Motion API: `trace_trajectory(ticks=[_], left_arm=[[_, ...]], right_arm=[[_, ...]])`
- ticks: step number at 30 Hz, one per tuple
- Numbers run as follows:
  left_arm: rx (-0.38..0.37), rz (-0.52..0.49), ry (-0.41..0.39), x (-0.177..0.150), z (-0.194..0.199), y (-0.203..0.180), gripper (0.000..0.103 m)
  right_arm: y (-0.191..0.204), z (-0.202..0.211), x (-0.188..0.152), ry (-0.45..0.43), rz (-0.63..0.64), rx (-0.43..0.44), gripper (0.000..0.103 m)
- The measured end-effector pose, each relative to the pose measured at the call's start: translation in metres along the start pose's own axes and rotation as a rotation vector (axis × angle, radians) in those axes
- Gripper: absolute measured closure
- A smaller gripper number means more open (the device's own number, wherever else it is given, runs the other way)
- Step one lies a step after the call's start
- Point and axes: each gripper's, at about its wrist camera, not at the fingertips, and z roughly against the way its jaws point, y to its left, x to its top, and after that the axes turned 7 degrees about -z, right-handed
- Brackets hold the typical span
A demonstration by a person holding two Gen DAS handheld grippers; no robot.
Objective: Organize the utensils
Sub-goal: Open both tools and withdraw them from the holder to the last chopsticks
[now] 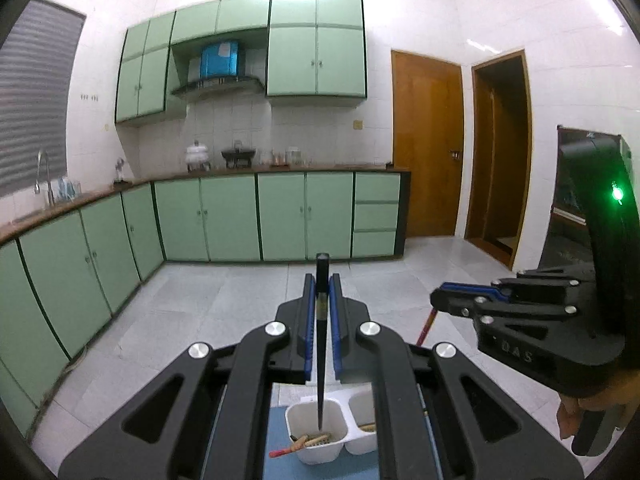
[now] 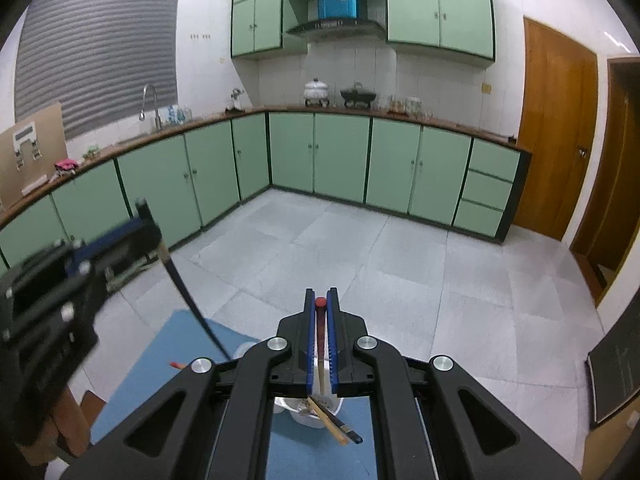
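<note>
My left gripper (image 1: 322,284) is shut on a black chopstick (image 1: 321,344), held upright with its tip down inside the left compartment of a white utensil holder (image 1: 316,454). That compartment holds several wooden and red-tipped chopsticks (image 1: 304,442). My right gripper (image 2: 321,300) is shut on a red-topped wooden chopstick (image 2: 320,344), upright over the white holder (image 2: 312,418), where more chopsticks (image 2: 336,426) stick out. The right gripper shows in the left wrist view (image 1: 440,298); the left gripper shows blurred in the right wrist view (image 2: 148,220).
The holder stands on a blue mat (image 2: 160,360). Beyond is a grey tiled floor (image 2: 360,248), green base cabinets (image 1: 224,216) under a wooden counter, and wooden doors (image 1: 426,144) at the right.
</note>
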Motion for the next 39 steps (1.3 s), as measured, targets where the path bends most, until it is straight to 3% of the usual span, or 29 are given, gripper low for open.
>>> trace_trajectory(ticks=[7,12,15,17,22,30,34,39], left_arm=[[-0.003,0.007,0.106,-0.056,-0.024,0.004,0.095],[-0.002,-0.048,0.099,-0.061,0.018,0.000,0.080],[0.007,-0.073,0.081,-0.066,0.060,-0.001,0.073],[0.011,-0.045,0.079,-0.075,0.088,0.003,0.062],[0.060,-0.044,0.100,-0.132,0.168,-0.010,0.056],[0.078,0.016,0.185,-0.240,0.248,-0.045,0.053],[0.063,0.082,0.218,-0.268,0.267,-0.052,0.053],[0.104,0.124,0.209,-0.276,0.284,-0.044,0.053]], right_arm=[[-0.012,-0.022,-0.033,0.043,-0.004,0.002,0.094],[-0.011,0.020,-0.040,-0.018,-0.005,0.029,0.091],[-0.009,0.069,-0.056,-0.088,-0.022,0.060,0.088],[-0.007,0.108,-0.084,-0.141,-0.035,0.074,0.085],[0.009,0.171,-0.182,-0.198,-0.026,0.052,0.083],[0.047,0.197,-0.363,-0.110,-0.074,0.002,0.082],[0.063,0.185,-0.416,-0.059,-0.096,-0.010,0.082],[0.077,0.172,-0.441,-0.042,-0.062,-0.024,0.082]])
